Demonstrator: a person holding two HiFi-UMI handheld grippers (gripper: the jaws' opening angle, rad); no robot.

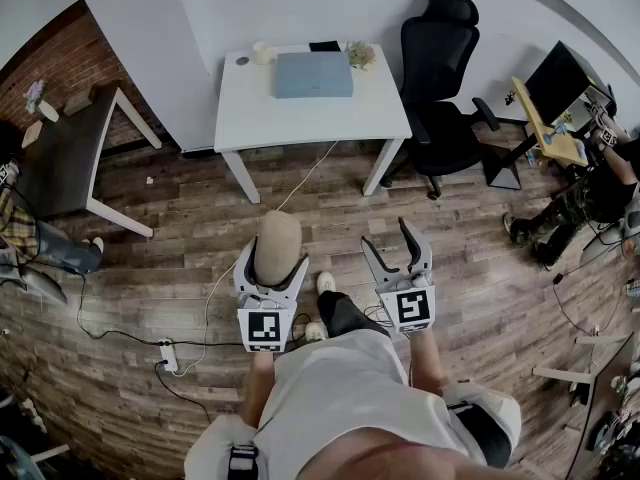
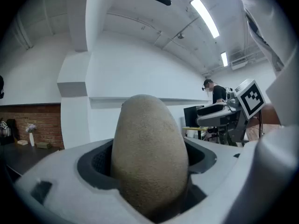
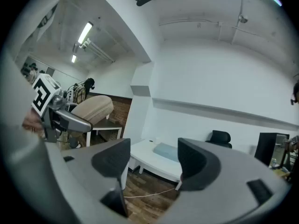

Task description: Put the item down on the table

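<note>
A black chair (image 1: 440, 78) stands on the wood floor (image 1: 180, 268), near a blue case (image 1: 313, 74) that has a cup (image 1: 262, 53) to its left and a small plant (image 1: 360, 55) to its right. A dark table (image 1: 65, 163) stands by the brick wall (image 1: 40, 63). A white cable (image 1: 305, 178) trails over the floor, well apart from a power strip (image 1: 168, 355). At far right a person (image 1: 590, 193) sits by a yellow desk (image 1: 545, 123) and a monitor (image 1: 558, 80).
</note>
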